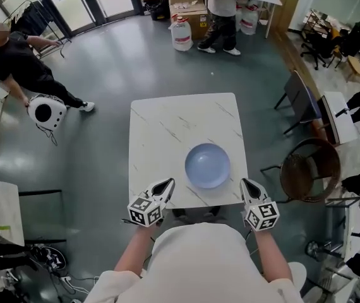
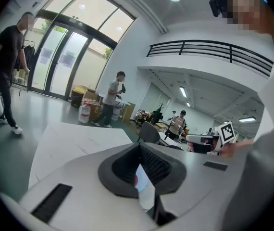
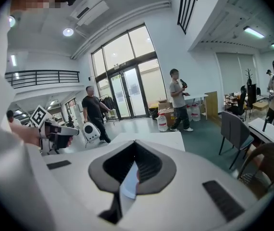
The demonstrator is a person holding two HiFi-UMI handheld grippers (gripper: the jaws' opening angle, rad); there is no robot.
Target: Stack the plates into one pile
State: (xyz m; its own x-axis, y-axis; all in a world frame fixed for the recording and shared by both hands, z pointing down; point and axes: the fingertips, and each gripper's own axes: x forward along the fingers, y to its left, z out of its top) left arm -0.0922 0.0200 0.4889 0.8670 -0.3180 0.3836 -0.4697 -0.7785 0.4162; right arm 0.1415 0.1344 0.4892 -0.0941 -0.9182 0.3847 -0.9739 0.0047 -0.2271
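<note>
Now, left gripper: my jaws are closed with nothing between them, held over the desk's near edge, just left of the plate.
Right gripper: my jaws are closed and empty too, at the near edge, just right of the plate.
Plate: blue, on the desk's near half, between my 2 grippers, touched by neither; I cannot tell whether others lie under it.
Desk: white marbled top.

Open-plan office or lab hall, glass entrance doors, mezzanine railing, office chairs, cardboard boxes
</note>
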